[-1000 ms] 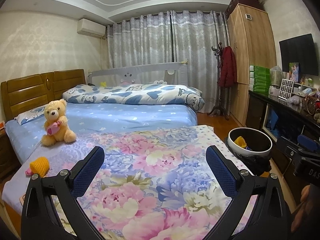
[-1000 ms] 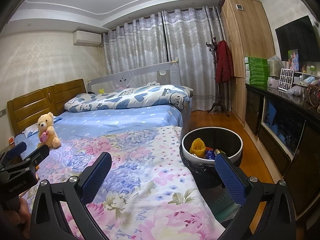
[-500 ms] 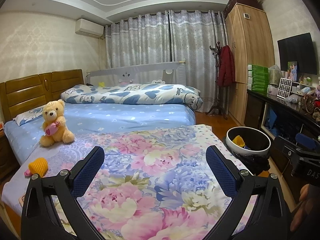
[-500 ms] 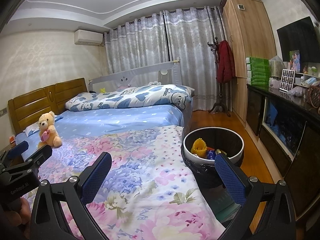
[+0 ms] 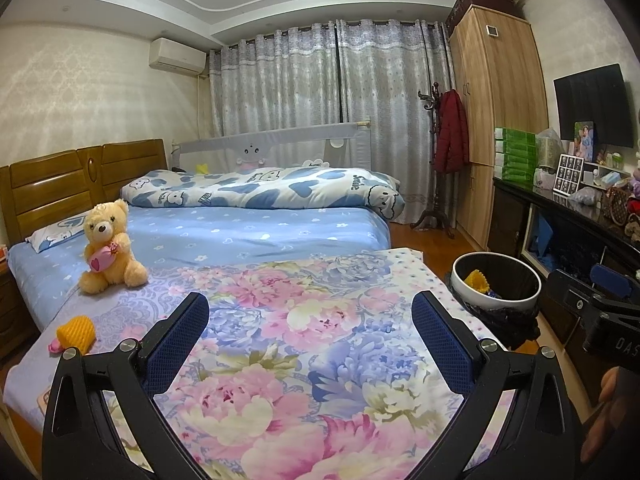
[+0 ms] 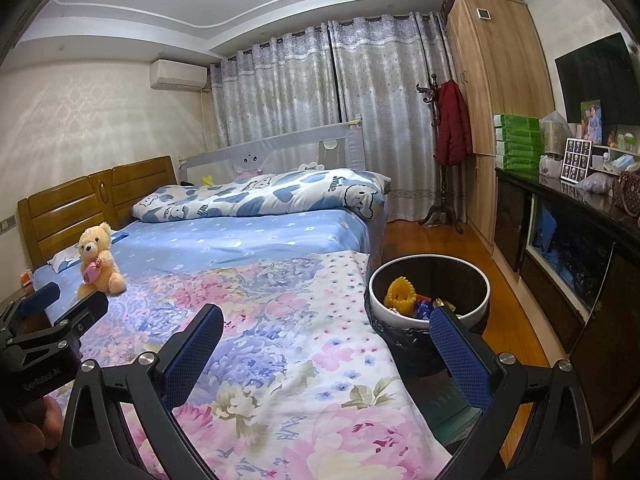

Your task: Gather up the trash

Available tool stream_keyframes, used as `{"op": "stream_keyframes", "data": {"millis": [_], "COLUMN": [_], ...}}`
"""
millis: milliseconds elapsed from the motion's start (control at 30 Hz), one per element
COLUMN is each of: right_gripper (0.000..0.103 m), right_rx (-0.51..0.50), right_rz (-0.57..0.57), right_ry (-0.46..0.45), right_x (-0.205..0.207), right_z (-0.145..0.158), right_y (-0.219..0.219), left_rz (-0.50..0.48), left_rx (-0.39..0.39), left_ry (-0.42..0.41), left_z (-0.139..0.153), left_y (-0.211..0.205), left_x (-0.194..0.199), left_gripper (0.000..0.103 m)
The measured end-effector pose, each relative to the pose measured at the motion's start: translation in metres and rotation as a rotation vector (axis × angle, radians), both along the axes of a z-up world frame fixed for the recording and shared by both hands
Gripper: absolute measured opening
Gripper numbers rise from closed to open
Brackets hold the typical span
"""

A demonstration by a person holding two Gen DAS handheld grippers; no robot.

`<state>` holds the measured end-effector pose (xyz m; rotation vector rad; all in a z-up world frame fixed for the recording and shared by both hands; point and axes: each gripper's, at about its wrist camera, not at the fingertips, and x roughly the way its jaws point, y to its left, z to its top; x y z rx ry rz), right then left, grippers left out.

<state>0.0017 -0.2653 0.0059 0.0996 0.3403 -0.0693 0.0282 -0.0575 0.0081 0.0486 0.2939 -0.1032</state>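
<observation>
A round trash bin (image 6: 460,276) lined with a black bag stands on the floor beside the bed; it holds a yellow foam net (image 6: 398,292) and other scraps. It also shows in the left wrist view (image 5: 520,304). A yellow foam net (image 5: 76,330) with a small pink piece (image 5: 55,346) beside it lies on the floral bedspread (image 5: 304,344) near the bed's left edge. My left gripper (image 5: 311,322) is open and empty above the bedspread. My right gripper (image 6: 326,338) is open and empty, over the bed's edge beside the bin.
A teddy bear (image 5: 109,246) sits on the blue sheet. A folded quilt (image 5: 260,190) lies at the far side. A dark cabinet (image 6: 568,248) with clutter lines the right wall, with a wardrobe (image 6: 492,92) and coat stand (image 6: 444,152) beyond. Wooden floor runs between bed and cabinet.
Both views have shifted only slightly; the grippers stay open and empty. Nothing was picked up or let go.
</observation>
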Motion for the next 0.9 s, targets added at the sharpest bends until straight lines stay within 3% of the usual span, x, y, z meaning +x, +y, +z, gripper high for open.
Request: {"op": "stream_keyframes", "data": {"millis": [900], "right_gripper": [0.103], "right_rx": [0.004], "right_rz": [0.0], "right_ry": [0.002], "right_x": [0.0001], "right_z": [0.0], "right_y": [0.0003], "left_rz": [-0.012], "left_rx": [0.006], "left_ry": [0.01], "left_z": [-0.0052], "left_y": [-0.0021], "left_x": [0.0017], "left_gripper": [0.103]}}
